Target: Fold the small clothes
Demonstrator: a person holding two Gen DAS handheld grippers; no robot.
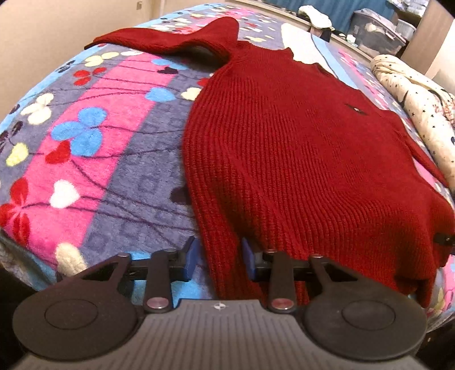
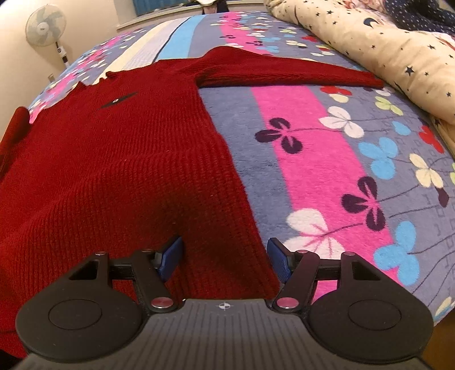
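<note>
Red sweater [image 1: 298, 148] lies flat on floral blanket [image 1: 93, 148], sleeves out at 11 and 1 o'clock. L gripper [image 1: 219, 256]: jaws narrow, hem corner between the pads, grip w/ contact unclear. R gripper [image 2: 224, 256]: jaws wide, straddling other hem corner at 6 o'clock, not pinching. Star quilt [image 2: 384, 42] at 2 o'clock.

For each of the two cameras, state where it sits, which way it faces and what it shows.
Left wrist view: sits on the left gripper, looking forward and down along its blue fingers at the left hem corner of the red sweater on the flowered blanket; only the gripper shows.
Right wrist view: sits on the right gripper, facing the sweater's right hem corner, with a star-print quilt and a fan beyond; only the gripper shows.
Shared: sweater, blanket, quilt.
</note>
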